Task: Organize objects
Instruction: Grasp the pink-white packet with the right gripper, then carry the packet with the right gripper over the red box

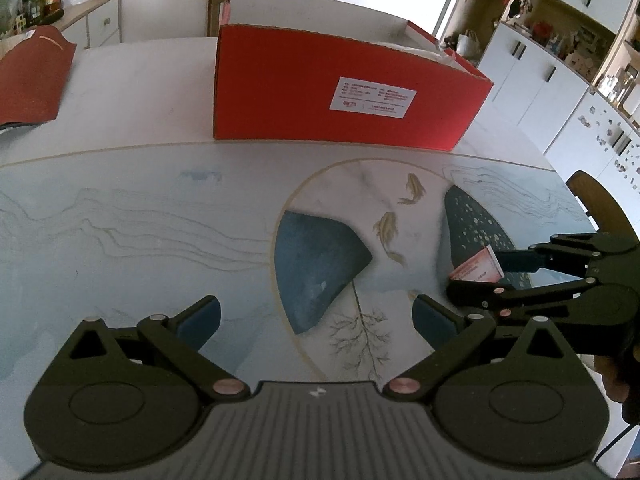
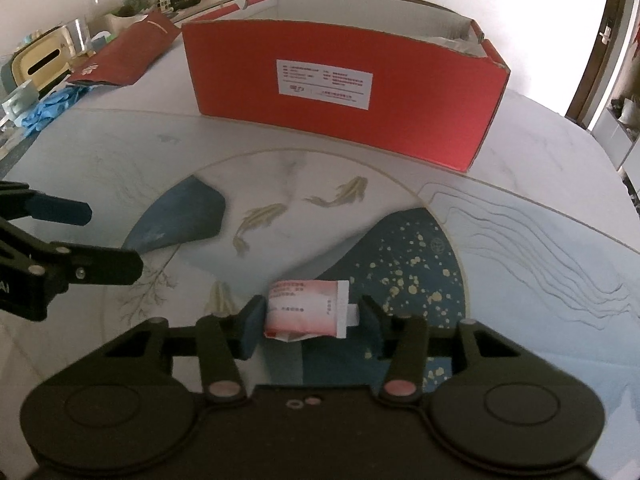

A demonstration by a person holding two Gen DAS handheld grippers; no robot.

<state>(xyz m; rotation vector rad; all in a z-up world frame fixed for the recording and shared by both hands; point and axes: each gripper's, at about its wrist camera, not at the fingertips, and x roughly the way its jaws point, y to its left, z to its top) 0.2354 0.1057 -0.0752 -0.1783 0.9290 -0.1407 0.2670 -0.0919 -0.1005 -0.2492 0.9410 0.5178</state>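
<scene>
The right claw [image 2: 312, 318] points down at the table [image 2: 540, 248], its two blue pads set on either side of a small pink-and-white packet [image 2: 306, 312] printed with red text. The left pad touches the packet's left end, and the right pad meets the white tab at its right end, so the claw appears closed on the packet, though how firmly it presses cannot be told. The packet sits low over the painted table mat [image 1: 120, 220], on the dark blue patch speckled with gold (just right of the golden fish).

The left claw [image 1: 316, 318] hangs wide open over the same mat with nothing between its pads. From its view the right claw [image 1: 492, 276] shows at the right edge with the packet [image 1: 478, 266] at its tips.

Behind the mat stands an open red cardboard box [image 2: 340, 96] with a white label on its near side. A flat red pouch [image 2: 124, 58] lies to the box's left, and blue gloves [image 2: 52, 106] lie near the table's left edge.
</scene>
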